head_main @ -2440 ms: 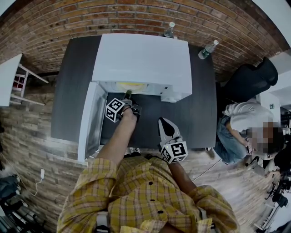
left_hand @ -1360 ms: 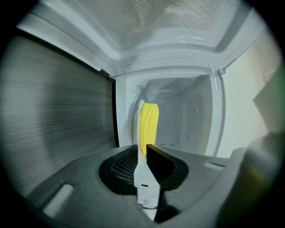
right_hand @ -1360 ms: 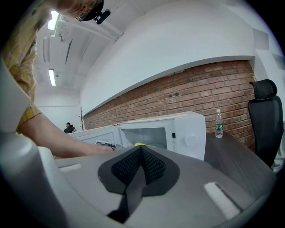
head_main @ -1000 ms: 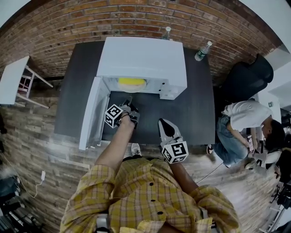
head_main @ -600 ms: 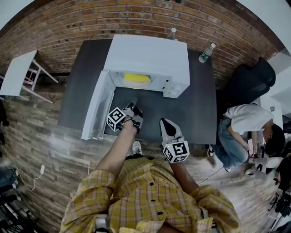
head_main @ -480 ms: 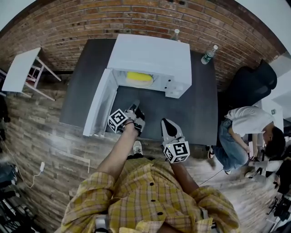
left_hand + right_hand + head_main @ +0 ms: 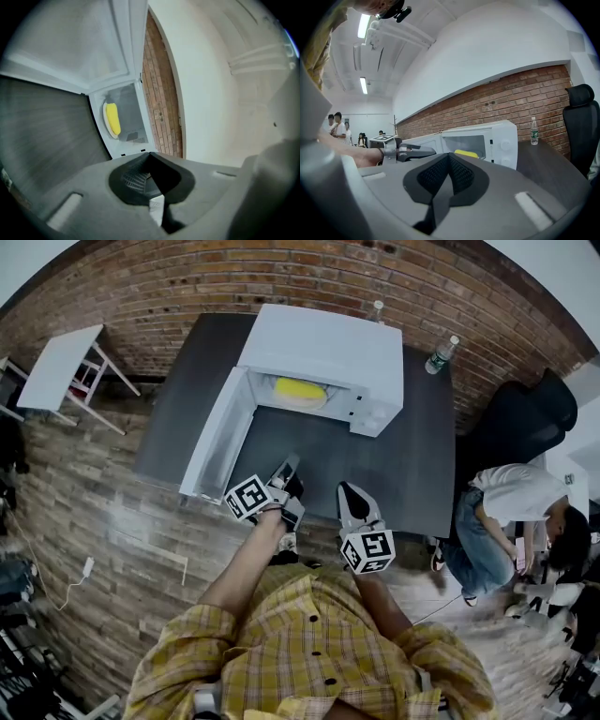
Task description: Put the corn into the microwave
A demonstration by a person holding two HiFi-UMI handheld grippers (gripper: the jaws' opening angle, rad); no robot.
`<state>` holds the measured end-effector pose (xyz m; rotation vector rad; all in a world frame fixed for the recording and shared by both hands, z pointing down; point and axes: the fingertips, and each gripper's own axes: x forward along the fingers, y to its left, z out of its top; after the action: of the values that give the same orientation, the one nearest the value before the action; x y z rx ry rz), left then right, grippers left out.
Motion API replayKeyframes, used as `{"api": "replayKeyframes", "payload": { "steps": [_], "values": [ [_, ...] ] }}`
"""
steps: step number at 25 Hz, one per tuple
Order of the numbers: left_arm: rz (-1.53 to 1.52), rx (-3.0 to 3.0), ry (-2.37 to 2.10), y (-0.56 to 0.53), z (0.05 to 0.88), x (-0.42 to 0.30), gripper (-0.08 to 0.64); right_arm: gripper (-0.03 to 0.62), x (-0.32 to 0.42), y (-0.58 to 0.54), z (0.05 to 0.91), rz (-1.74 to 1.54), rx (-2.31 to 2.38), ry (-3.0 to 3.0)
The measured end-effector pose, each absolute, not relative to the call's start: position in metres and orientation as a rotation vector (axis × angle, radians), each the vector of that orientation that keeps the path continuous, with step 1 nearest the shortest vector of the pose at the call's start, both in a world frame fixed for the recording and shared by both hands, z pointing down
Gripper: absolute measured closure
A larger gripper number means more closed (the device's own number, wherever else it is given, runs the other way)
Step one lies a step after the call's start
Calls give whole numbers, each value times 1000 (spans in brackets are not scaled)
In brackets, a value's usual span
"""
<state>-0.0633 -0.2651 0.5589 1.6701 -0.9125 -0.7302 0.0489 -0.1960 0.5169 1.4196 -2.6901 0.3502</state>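
Observation:
The yellow corn [image 7: 300, 390] lies on a plate inside the white microwave [image 7: 323, 343], whose door [image 7: 217, 432] swings open to the left. In the left gripper view the corn [image 7: 112, 118] shows deep in the cavity. The right gripper view has the corn [image 7: 465, 153] behind the open front. My left gripper [image 7: 291, 467] hangs shut and empty over the table's front edge, well back from the opening. My right gripper [image 7: 348, 491] is beside it, also shut and empty. Both sets of jaws meet at the tips [image 7: 150, 157] [image 7: 449, 159].
The microwave stands on a dark table [image 7: 394, 465] against a brick wall. Two water bottles [image 7: 441, 354] [image 7: 377, 310] stand at the table's back right. A person [image 7: 511, 502] sits at the right near a black chair [image 7: 525, 413]. A small white table [image 7: 61, 367] is at the left.
My left gripper has drawn back from the microwave's opening to the table's front edge. The view has backed away. The corn stays inside; the right gripper has barely moved.

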Motion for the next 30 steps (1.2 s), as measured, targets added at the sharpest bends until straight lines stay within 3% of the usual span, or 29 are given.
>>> {"api": "replayKeyframes", "payload": {
  "steps": [11, 30],
  "values": [
    [-427, 2177, -1140, -216, 528, -42, 561, 589, 50, -179, 515, 363, 1388, -2722],
    [-68, 2472, -1382, -183, 518, -32, 561, 589, 56, -176, 510, 336, 1392, -2741]
  ]
}}
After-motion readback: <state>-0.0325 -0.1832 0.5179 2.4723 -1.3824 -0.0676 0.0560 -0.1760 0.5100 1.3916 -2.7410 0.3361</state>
